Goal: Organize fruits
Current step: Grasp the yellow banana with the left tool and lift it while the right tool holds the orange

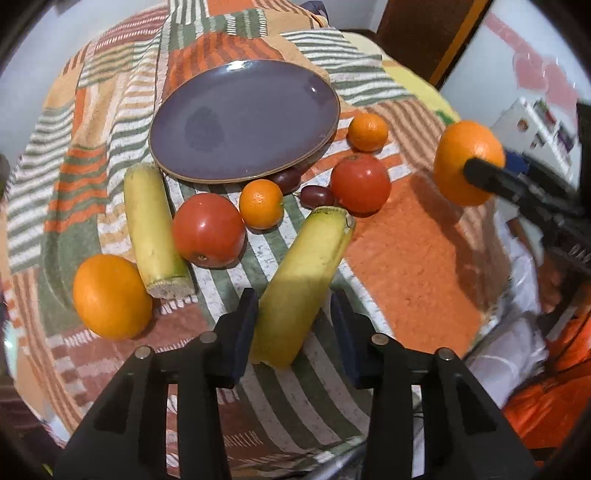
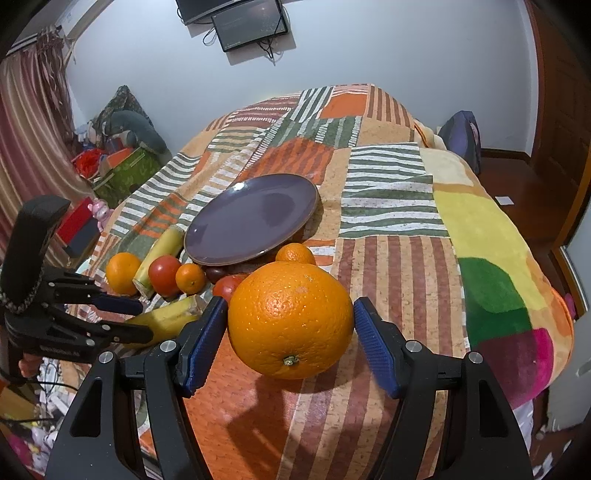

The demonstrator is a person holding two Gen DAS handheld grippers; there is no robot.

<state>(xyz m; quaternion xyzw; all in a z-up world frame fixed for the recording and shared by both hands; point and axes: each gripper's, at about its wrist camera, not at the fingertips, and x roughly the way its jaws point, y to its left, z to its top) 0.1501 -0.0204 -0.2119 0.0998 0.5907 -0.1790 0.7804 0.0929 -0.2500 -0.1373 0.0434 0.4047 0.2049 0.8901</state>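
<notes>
My left gripper [image 1: 293,321] points down at the patterned blanket [image 1: 406,258], and its pads are closed against the sides of a cut banana piece [image 1: 303,280] that lies on the cloth. My right gripper [image 2: 290,332] is shut on a large orange [image 2: 291,321] and holds it above the blanket, casting a shadow below. That orange [image 1: 469,162] shows at the right of the left wrist view. An empty purple plate [image 1: 243,118] sits behind the fruit. Around its near rim lie a second banana piece [image 1: 151,229], two tomatoes [image 1: 208,229] [image 1: 360,182], two mandarins [image 1: 261,203] [image 1: 368,132], another orange [image 1: 110,295] and two dark red fruits [image 1: 317,195].
The blanket covers a bed whose right edge [image 2: 554,295] drops to a wooden floor. Boxes and clutter [image 2: 122,166] stand on the floor at the left. A dark screen [image 2: 251,22] hangs on the far wall.
</notes>
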